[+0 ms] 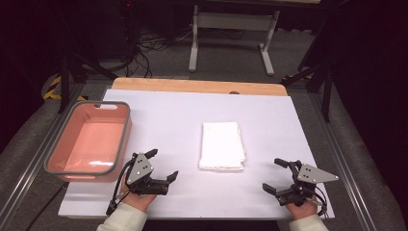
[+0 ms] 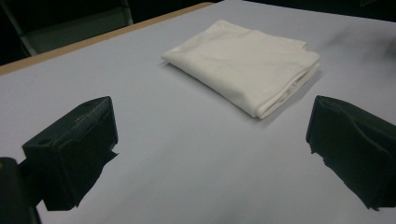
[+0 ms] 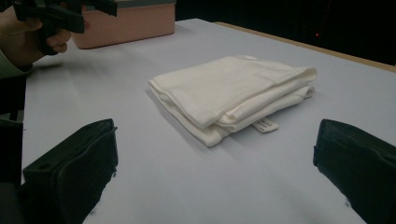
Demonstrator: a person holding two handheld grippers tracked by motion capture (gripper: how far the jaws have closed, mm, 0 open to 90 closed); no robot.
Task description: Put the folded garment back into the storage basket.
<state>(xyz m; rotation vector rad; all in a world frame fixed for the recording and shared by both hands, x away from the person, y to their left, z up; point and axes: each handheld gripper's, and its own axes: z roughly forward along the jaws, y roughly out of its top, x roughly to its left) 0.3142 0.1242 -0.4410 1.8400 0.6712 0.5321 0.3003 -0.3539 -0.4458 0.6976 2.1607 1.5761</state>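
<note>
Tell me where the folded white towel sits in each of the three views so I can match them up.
High view: the folded white towel lies mid-table, between the two tongs and a little beyond them.
Left gripper view: upper right of centre, beyond the open jaws.
Right gripper view: centre, small tag at its near edge.
Shared landmark: the table's wooden far edge behind the towel.
</note>
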